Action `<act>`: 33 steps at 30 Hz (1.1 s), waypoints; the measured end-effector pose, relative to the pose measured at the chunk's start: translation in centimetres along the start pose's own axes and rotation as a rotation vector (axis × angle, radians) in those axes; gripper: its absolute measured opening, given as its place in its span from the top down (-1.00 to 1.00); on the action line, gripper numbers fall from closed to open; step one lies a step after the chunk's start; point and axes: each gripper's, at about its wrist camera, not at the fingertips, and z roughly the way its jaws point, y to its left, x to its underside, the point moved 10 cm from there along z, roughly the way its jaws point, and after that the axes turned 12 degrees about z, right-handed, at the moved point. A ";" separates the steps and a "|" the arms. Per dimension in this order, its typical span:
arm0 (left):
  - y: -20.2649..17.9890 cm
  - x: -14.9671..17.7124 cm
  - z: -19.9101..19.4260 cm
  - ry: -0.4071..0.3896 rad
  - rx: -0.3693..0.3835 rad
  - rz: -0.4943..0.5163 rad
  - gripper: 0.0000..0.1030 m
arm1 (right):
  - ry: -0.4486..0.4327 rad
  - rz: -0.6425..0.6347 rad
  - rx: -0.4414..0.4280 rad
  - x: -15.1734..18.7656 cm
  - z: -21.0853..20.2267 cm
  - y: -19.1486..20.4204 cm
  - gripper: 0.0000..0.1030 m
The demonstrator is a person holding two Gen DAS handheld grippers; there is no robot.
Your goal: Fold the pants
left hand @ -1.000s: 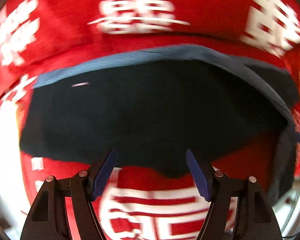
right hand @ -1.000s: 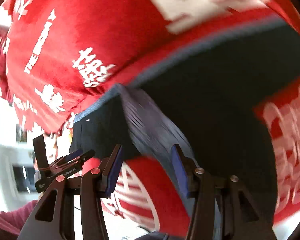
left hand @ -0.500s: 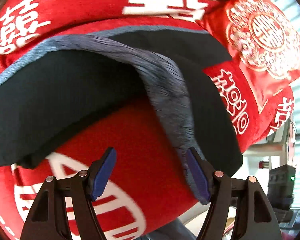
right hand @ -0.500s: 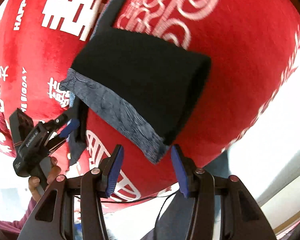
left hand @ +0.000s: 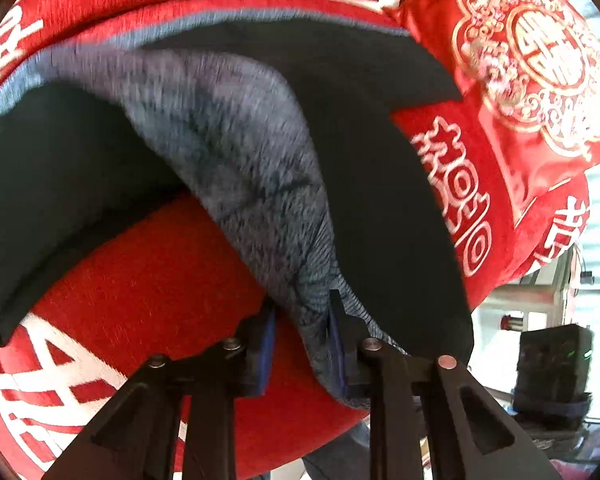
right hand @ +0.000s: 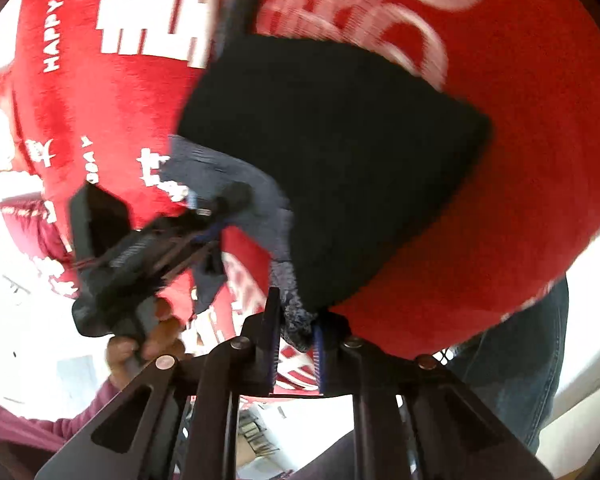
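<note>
The dark pants [left hand: 380, 168] with a grey ribbed waistband [left hand: 252, 168] lie on a red bedspread [left hand: 152, 280]. In the left wrist view my left gripper [left hand: 302, 332] is closing its jaws, and a raised fold of the waistband is pinched between its blue pads. In the right wrist view my right gripper [right hand: 296, 332] is also closing, with the waistband's near corner [right hand: 296, 316] between its pads. Behind that corner the pants [right hand: 332, 168] show as a black folded block. At the left of that view the left gripper [right hand: 216, 216] holds the waistband's other end.
The bedspread [right hand: 500, 160] carries white characters and falls away at its near edge. A red embroidered cushion [left hand: 532, 60] lies at the upper right. A hand [right hand: 148, 344] with a maroon sleeve holds the left gripper. Jeans-clad legs [right hand: 520, 360] stand close by. A black device [left hand: 552, 368] sits beyond the bed.
Both grippers have swung from over the pants to the waistband end and narrowed their jaws from wide apart onto the grey fabric. The waistband is now lifted into a fold.
</note>
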 end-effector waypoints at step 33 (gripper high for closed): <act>11.7 -11.6 -3.8 0.001 -0.454 -0.145 0.37 | -0.269 -0.569 0.585 -33.1 -4.0 18.6 -0.12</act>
